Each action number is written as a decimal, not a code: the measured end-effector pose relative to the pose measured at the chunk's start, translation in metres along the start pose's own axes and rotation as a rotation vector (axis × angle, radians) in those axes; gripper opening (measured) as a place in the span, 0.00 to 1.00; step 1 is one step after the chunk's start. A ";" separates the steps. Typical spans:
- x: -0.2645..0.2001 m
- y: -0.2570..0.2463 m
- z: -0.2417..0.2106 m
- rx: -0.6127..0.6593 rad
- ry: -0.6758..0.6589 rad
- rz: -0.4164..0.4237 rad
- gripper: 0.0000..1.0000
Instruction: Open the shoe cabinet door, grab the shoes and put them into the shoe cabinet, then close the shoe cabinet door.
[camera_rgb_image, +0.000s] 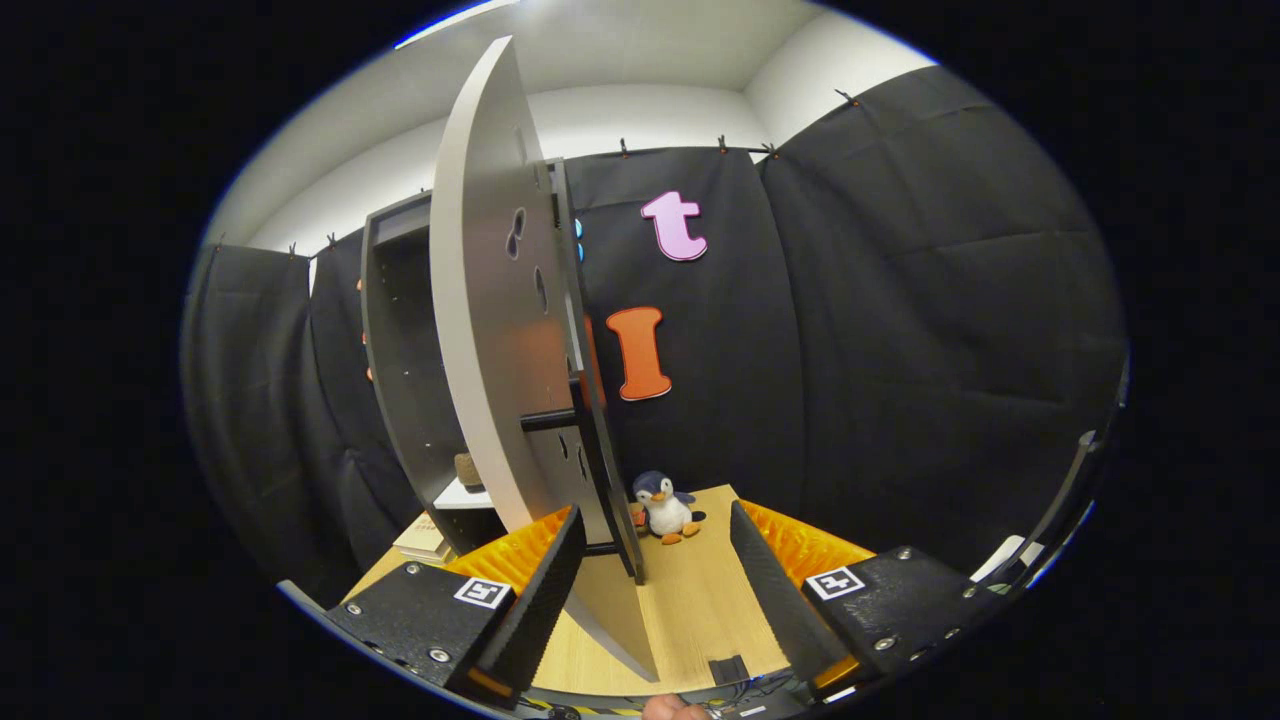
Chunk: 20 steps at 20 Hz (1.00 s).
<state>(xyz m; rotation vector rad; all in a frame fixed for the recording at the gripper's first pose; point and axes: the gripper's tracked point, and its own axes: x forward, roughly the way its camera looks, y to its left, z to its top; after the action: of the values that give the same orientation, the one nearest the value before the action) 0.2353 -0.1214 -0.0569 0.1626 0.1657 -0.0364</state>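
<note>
Black cloth walls close in a pale wooden desk (690, 610) where the shoe cabinet (400, 370) stands at the far left corner, its door (490, 330) swung out edge-on toward me. That panel looks stiff and light on its hinges; I judge its free edge the best place to push. My tongs (655, 590) gape open, empty, level, straddling the door's lower edge. A toy penguin (663, 507) sits beyond.

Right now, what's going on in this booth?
A person's hand-held gripper is at the shoe cabinet. Its fingers are spread open, with the edge of the open cabinet door standing between them; neither finger presses on it. A toy penguin sits on the wooden table beyond the fingers.
</note>
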 end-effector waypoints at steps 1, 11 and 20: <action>-0.001 0.010 -0.001 -0.025 0.003 0.017 0.92; 0.014 0.106 -0.010 0.014 0.035 0.175 0.91; 0.063 0.209 -0.020 0.078 0.086 0.252 0.92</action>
<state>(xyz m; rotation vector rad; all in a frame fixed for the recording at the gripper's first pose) 0.3045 0.0865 -0.0537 0.2618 0.2288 0.2155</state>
